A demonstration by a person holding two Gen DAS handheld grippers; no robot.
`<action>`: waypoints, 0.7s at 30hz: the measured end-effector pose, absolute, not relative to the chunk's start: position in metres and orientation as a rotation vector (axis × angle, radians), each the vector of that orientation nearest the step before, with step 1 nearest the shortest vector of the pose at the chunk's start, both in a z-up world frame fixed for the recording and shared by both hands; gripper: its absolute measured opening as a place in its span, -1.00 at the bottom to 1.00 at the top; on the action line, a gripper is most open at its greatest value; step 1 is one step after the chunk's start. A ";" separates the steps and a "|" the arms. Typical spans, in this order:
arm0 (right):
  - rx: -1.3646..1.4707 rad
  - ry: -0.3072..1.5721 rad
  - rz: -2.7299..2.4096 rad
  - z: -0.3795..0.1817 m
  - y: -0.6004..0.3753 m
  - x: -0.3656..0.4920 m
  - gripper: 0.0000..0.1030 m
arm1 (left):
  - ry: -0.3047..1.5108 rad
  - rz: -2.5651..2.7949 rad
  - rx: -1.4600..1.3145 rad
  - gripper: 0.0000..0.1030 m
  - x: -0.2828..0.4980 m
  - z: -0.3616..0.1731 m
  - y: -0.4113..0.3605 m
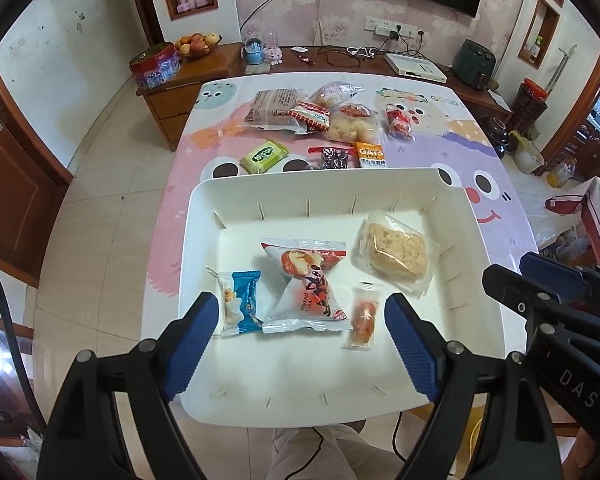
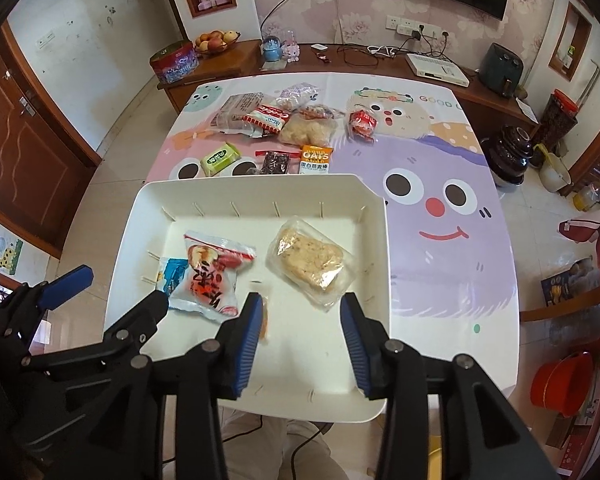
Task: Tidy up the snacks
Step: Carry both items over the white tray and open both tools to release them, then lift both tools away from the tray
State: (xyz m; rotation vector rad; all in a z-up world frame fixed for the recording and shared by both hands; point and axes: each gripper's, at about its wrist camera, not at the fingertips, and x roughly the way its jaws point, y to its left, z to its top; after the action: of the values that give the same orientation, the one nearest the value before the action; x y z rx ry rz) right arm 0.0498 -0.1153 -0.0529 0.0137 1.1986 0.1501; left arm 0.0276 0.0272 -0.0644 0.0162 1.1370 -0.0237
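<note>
- Below both grippers sits a white tray [image 1: 476, 240] on a cartoon-printed tablecloth [image 2: 440, 240], with four wrapped snacks lying on its floor.
- Left gripper [image 1: 300, 344]: jaws spread wide, nothing pressed between the blue pads [image 1: 192, 348]. Three packets lie beyond and between its fingertips: a blue-and-white packet [image 1: 240, 304] just beside the left pad, a red-and-white pouch [image 1: 306, 286] in the middle, and a small orange snack [image 1: 364, 316] just beside the right pad.
- Right gripper [image 2: 300, 336]: jaws partly apart, gripping nothing. The small orange snack peeks out at the outer side of its left finger, not in the gap.
- A clear-wrapped rice cake [image 2: 310, 266] lies in the tray just ahead of the right gripper's fingertips.
- More snacks remain on the cloth beyond the tray: a green packet [image 1: 264, 156], an oat bar [image 1: 370, 154], and a heap of bags [image 1: 312, 114].
</note>
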 end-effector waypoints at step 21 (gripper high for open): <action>0.009 1.177 0.150 -0.041 -0.109 0.047 -0.21 | 1.126 -0.032 0.032 0.64 0.030 -0.053 0.033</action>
State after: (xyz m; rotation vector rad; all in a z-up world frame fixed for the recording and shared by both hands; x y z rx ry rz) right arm 0.0474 -0.1086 -0.0407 0.0086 1.1765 0.1504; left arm 0.0299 0.0327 -0.0529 0.0322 1.1260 -0.0321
